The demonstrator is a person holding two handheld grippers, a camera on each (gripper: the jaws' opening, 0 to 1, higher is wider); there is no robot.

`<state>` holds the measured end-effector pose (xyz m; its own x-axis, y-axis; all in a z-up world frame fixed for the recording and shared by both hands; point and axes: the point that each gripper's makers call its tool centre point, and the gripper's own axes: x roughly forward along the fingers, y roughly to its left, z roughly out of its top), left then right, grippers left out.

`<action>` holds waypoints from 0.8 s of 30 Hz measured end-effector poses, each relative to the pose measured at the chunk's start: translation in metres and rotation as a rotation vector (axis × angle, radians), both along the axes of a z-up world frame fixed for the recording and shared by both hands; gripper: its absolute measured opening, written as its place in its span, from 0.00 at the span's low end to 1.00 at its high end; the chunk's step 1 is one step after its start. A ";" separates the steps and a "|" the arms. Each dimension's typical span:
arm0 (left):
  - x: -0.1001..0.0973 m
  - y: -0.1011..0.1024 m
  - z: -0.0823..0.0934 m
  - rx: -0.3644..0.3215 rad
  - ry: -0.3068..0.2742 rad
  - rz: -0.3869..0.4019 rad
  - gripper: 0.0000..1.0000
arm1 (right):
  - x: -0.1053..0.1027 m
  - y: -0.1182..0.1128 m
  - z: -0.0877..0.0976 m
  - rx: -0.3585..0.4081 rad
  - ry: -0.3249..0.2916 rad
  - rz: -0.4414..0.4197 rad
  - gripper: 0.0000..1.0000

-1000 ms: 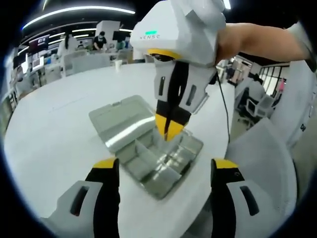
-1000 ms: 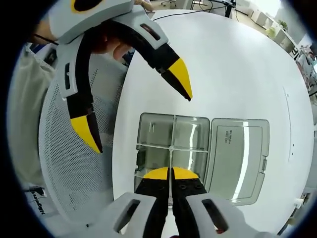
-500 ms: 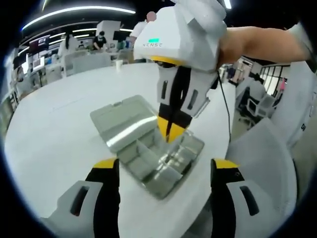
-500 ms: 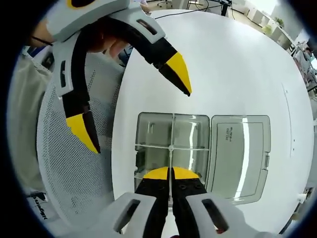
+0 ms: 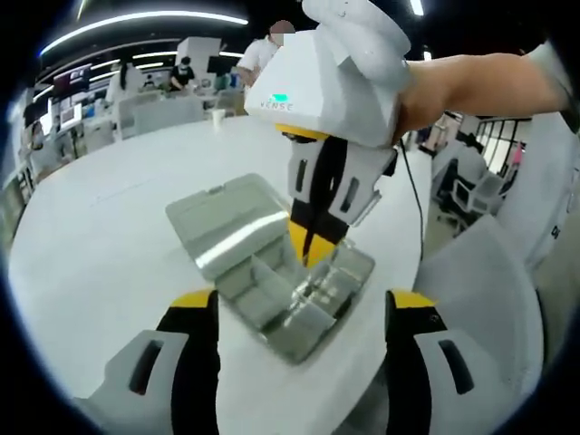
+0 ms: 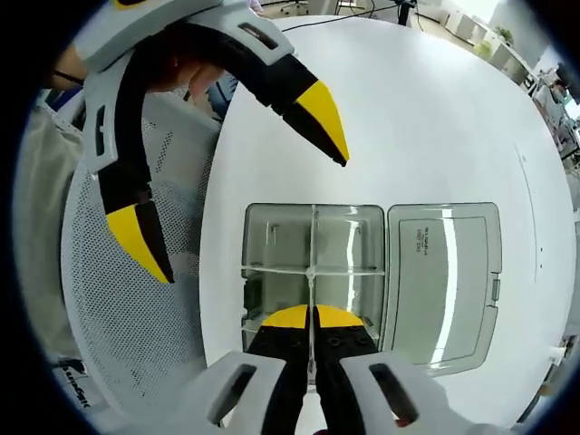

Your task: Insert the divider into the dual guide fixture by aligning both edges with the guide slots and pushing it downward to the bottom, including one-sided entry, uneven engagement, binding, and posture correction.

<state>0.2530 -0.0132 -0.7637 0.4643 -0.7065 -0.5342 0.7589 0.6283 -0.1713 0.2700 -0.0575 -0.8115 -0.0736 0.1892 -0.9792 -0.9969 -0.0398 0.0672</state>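
Observation:
A clear plastic box (image 5: 288, 296) lies on the white round table (image 5: 100, 236) with its lid (image 5: 222, 220) folded open flat. The box (image 6: 276, 245) has a cross wall inside. My right gripper (image 6: 313, 317) is shut on the thin clear divider (image 6: 312, 258), which I see edge-on, running down the box's middle line. In the left gripper view, the right gripper (image 5: 308, 245) points steeply down into the box from above. My left gripper (image 5: 304, 304) is open and hangs over the box's near side with nothing between its jaws. In the right gripper view, the left gripper (image 6: 231, 186) stands spread beyond the box.
The box sits close to the table's edge (image 6: 213, 272). A white mesh chair (image 6: 127, 308) stands just past that edge. A cable (image 5: 410, 195) trails over the table behind the right gripper. Desks and people are far in the background.
The right gripper stays shut on the divider and has settled slightly lower over the box. The left gripper has drifted a little; it stays open.

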 end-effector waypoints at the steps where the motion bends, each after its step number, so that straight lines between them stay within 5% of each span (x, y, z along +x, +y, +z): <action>1: 0.000 0.000 0.000 -0.001 0.001 0.001 0.73 | 0.000 0.000 0.000 0.000 -0.001 0.000 0.00; 24: -0.002 0.003 0.000 -0.003 -0.001 0.020 0.73 | -0.002 0.001 -0.029 0.004 0.001 0.001 0.00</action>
